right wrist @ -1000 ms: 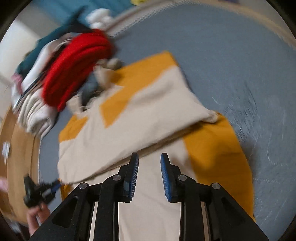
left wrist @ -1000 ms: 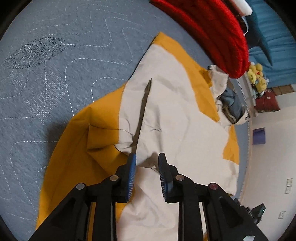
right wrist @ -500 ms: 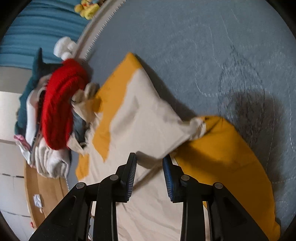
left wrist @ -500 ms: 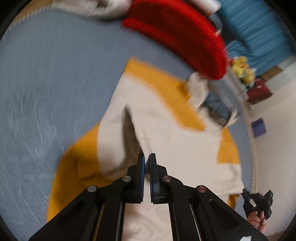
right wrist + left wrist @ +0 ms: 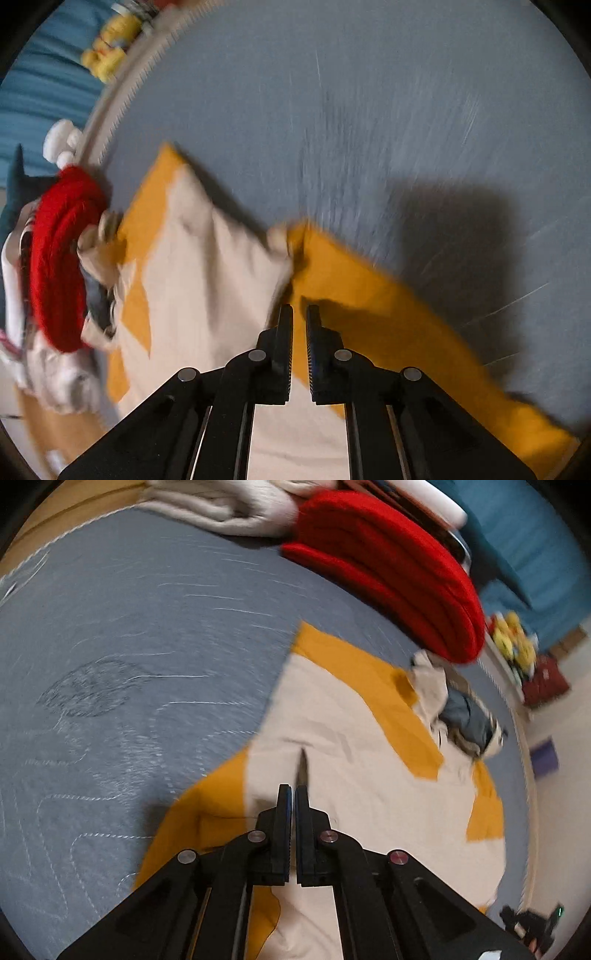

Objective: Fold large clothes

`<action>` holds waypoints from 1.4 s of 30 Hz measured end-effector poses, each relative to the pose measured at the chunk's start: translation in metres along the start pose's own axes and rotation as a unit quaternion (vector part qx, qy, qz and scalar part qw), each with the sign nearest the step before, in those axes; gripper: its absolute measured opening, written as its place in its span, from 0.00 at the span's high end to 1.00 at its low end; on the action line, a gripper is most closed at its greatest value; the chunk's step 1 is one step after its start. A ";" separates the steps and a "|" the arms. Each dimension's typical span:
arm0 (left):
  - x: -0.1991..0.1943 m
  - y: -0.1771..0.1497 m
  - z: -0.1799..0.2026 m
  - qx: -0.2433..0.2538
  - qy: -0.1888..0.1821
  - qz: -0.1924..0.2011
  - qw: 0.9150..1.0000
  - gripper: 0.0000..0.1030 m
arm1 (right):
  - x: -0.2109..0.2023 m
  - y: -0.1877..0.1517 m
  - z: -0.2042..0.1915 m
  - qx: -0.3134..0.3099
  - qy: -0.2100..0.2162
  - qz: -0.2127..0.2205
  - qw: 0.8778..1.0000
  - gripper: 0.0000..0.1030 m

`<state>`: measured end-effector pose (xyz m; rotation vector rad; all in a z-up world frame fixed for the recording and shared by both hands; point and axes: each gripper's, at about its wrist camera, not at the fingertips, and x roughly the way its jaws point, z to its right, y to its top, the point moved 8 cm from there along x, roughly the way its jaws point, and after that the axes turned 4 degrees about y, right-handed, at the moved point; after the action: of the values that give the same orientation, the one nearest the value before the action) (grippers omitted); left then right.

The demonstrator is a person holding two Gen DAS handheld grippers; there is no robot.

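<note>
A large cream and orange garment (image 5: 351,775) lies spread on a blue-grey quilted cover (image 5: 129,664). My left gripper (image 5: 295,792) is shut on a raised crease of the cream front, and a dark fold runs away from its tips. In the right wrist view the garment (image 5: 207,277) shows a cream panel folded over, with an orange sleeve (image 5: 388,332) beside it. My right gripper (image 5: 299,312) hangs at the seam where the two meet. Its jaws are closing, with a narrow gap still showing. Whether cloth sits between the pads is unclear.
A folded red knit (image 5: 388,572) and a pale folded pile (image 5: 229,506) lie at the cover's far edge; the red knit (image 5: 55,266) also appears left in the right wrist view. Yellow plush toys (image 5: 513,642) sit beyond. Bare cover (image 5: 369,110) stretches behind the garment.
The left jaws closed onto the cream crease and the gripper rose with it. The right gripper rolled, came down toward the orange sleeve, and its jaws narrowed.
</note>
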<state>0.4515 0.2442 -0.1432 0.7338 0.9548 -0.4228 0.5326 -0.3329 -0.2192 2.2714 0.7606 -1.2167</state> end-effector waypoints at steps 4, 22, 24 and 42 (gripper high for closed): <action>0.008 -0.001 -0.010 -0.029 -0.027 -0.024 0.999 0.93 | -0.045 0.011 -0.053 -0.124 0.031 0.088 0.988 0.85; 0.017 -0.009 0.022 0.084 0.013 -0.016 0.996 0.95 | 0.047 -0.013 -0.080 -0.204 0.038 -0.068 0.976 0.73; 0.000 -0.001 0.025 0.078 0.007 0.018 0.997 0.96 | 0.058 -0.014 -0.067 -0.201 -0.001 -0.081 0.976 0.73; 0.033 -0.040 0.036 0.132 0.000 -0.077 0.988 0.93 | 0.073 -0.028 -0.077 -0.265 -0.032 -0.090 0.960 0.70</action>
<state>0.4651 0.1905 -0.1734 0.9019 0.9689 -0.6935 0.5942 -0.2455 -0.2455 1.7476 1.1322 -1.0013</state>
